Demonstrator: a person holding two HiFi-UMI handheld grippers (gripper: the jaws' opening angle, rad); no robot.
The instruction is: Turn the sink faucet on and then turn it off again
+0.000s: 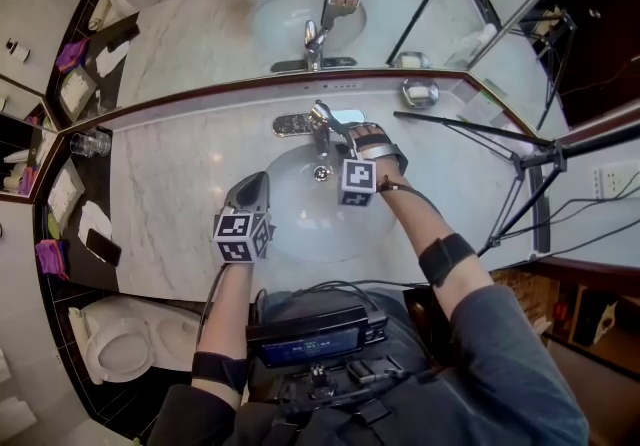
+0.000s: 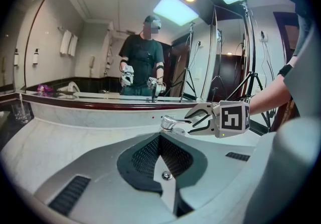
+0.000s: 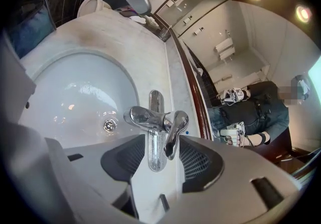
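One chrome faucet [image 1: 318,126] sits at the back of the oval basin [image 1: 300,219], right under the mirror [image 1: 300,4]. The right gripper [image 3: 165,155] is spread wide with the faucet's single lever [image 3: 175,130] between its jaws, and I can't see the pads squeezing it. The left gripper [image 2: 160,140] is clenched on nothing, hanging over the basin's left side. Also around: two glass tumblers [image 1: 90,142] on the left of the counter, one metal dish [image 1: 420,92] to the right, and a tripod [image 1: 520,169] leaning in.
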